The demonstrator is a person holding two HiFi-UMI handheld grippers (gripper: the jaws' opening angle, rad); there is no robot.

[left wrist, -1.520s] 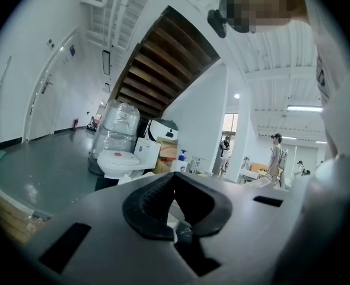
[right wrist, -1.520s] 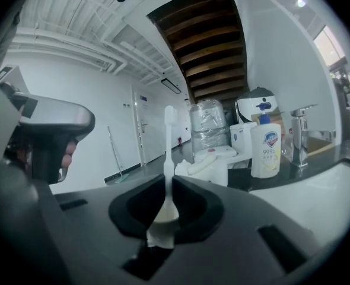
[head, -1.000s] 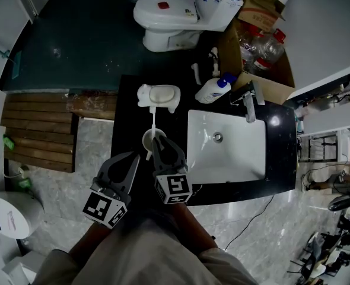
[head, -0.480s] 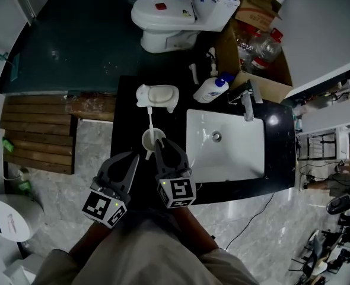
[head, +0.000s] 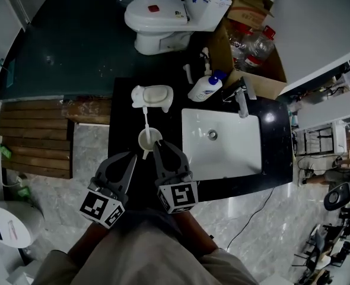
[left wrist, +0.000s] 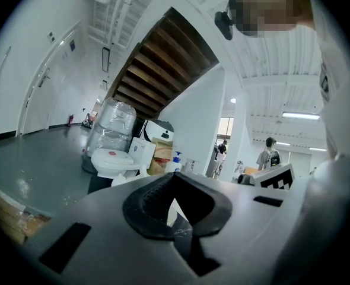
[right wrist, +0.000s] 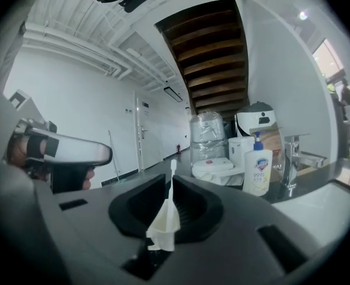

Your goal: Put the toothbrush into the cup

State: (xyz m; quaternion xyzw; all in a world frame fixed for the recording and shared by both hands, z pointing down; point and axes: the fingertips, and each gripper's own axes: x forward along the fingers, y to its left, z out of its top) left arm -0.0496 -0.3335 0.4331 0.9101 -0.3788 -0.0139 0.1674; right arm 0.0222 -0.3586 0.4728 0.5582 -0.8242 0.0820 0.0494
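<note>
Toothbrush (head: 145, 120) stands head-up in the cup (head: 153, 138) on the black bench (head: 123, 129), beside the sink (head: 228, 150). Right hand-held gripper (head: 157, 143) sits just beside the cup, jaws almost together, gripping nothing. Left hand-held gripper (head: 131, 157) hovers near, closed and empty.

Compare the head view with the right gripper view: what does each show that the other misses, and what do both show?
Only the head view shows the wooden decking on the floor and the sink drain. Only the right gripper view shows the underside of the stairs and a door. Both show the toothbrush in the cup, the toilet, the soap bottle and the tap.
</note>
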